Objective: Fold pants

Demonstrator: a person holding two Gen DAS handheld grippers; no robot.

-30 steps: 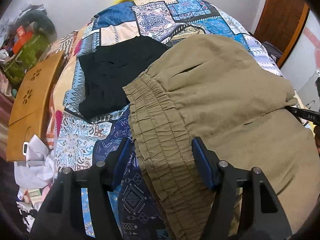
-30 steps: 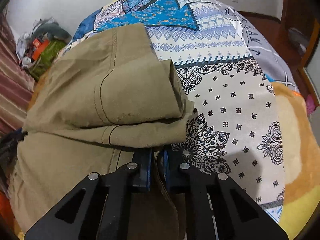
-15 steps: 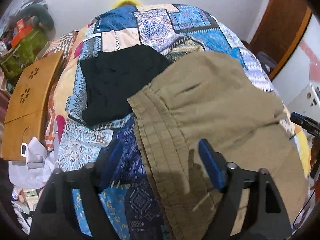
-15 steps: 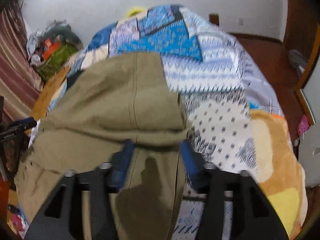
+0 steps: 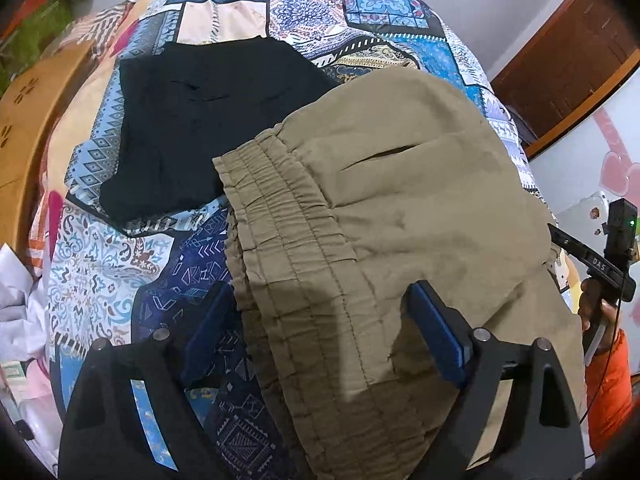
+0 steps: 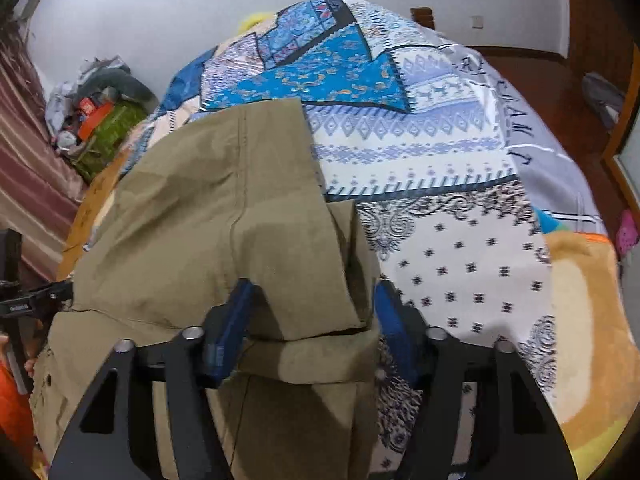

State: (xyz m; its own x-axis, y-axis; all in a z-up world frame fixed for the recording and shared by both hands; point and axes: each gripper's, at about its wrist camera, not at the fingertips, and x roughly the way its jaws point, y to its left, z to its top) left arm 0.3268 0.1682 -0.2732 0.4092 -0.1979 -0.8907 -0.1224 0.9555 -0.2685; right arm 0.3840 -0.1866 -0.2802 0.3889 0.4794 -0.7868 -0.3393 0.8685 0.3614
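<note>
Olive-green pants (image 5: 400, 208) lie folded on the patterned bed quilt, with the elastic waistband (image 5: 280, 216) towards the left. My left gripper (image 5: 320, 320) is open and hovers over the waistband edge, holding nothing. In the right wrist view the pants (image 6: 224, 216) show a folded leg end lying on top. My right gripper (image 6: 310, 312) is open, its blue fingers (image 6: 232, 320) either side of that folded end, not pinching it. The right gripper also shows at the right edge of the left wrist view (image 5: 600, 264).
A folded black garment (image 5: 200, 128) lies on the quilt (image 6: 460, 208) beside the waistband. A wooden board (image 5: 28, 128) stands at the bed's left side. Clutter is piled by the wall (image 6: 96, 120). A wooden door (image 5: 568, 64) is at the right.
My right gripper, shut on the pants fabric a second ago, has opened and let it go. Both grippers have risen and drawn back a little. The left gripper stays open.
</note>
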